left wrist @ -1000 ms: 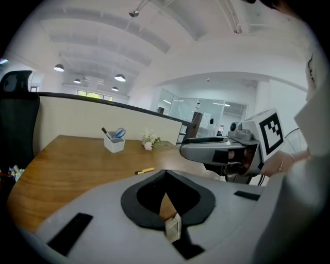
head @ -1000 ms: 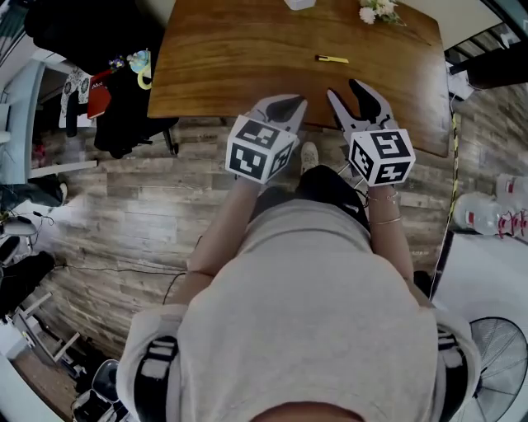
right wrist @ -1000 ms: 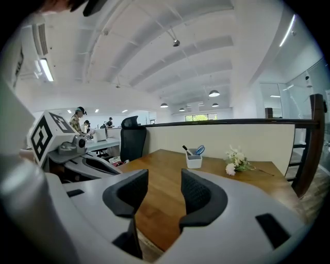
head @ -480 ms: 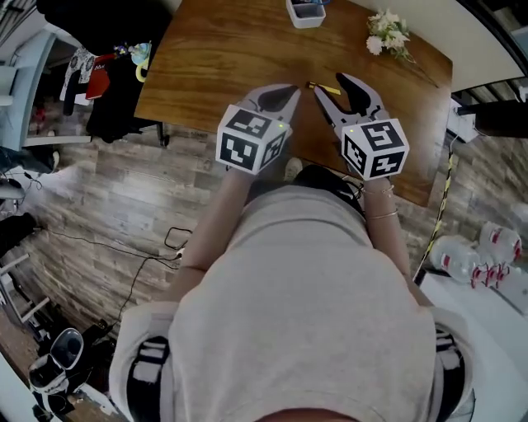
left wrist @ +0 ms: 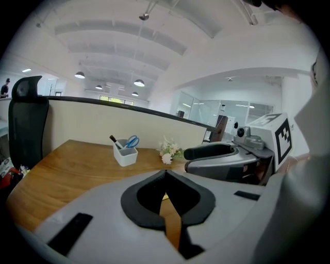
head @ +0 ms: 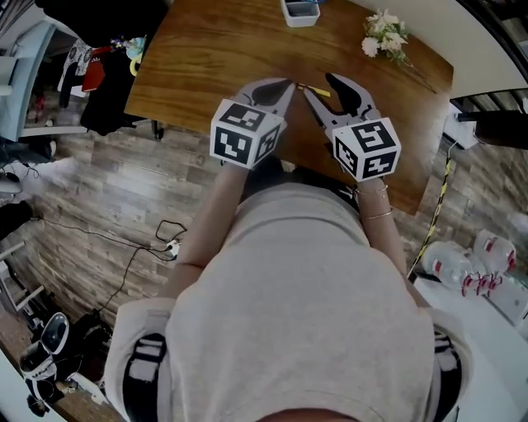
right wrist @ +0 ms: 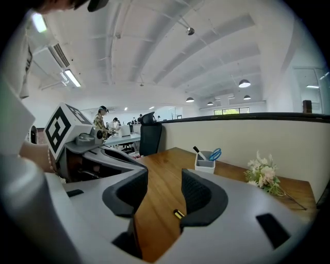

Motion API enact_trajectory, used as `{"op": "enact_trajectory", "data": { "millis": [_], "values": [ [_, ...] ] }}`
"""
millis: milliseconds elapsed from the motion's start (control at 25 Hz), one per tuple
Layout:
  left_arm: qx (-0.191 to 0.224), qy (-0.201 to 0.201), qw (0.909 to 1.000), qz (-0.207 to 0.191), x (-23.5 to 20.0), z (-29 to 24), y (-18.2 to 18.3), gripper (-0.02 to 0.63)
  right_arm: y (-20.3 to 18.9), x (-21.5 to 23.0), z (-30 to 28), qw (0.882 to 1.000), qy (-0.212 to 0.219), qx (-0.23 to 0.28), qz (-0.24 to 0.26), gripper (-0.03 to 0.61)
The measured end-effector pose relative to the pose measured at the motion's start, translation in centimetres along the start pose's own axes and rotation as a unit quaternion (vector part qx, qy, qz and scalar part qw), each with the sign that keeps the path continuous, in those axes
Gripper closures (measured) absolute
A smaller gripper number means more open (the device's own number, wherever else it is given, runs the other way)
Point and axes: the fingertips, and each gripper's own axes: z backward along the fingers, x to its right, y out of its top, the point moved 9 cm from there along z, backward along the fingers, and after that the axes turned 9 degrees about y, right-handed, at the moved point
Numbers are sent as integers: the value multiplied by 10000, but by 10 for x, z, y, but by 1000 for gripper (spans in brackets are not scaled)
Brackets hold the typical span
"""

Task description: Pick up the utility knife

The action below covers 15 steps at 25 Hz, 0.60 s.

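Note:
The utility knife (head: 316, 91) is a slim yellow and black tool lying on the wooden table (head: 206, 49). In the head view my right gripper (head: 322, 85) hovers open above the table, and the knife shows in the gap between its jaws. In the right gripper view only the knife's near end (right wrist: 178, 214) peeks out beside the right jaw of the open right gripper (right wrist: 164, 193). My left gripper (head: 279, 86) is just left of it, tips together and holding nothing. In its own view the left gripper (left wrist: 166, 172) hides most of the table.
A white pen cup (head: 300, 11) with scissors and a small bunch of flowers (head: 382, 37) stand at the table's far side. A low partition runs behind the table (right wrist: 242, 119). A black chair with hanging items (head: 107, 99) is to the left, and bottles (head: 462, 268) are on the floor to the right.
Both grippers have moved forward from the table's near edge out over the tabletop. The right gripper's open jaws have reached the knife. The table now looks closer.

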Motion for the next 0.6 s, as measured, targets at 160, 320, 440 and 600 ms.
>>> {"op": "enact_trajectory", "data": {
  "millis": [160,320,440,600],
  "values": [
    [-21,-102,9999,-32,3,-9,5,600,-2,7,7,9998,-201,26,-57,380],
    [-64,-278,9996,-57,7,-19,5,600,-7,14,12,9992,-369,-119,-125,380],
    [-107,-385,9992,-8,7,-25,2,600,-10,19,16,9985,-482,-215,-157,380],
    [-156,-503,9986,-7,4,-30,4,600,-10,22,16,9975,-594,-325,-210,380]
  ]
}}
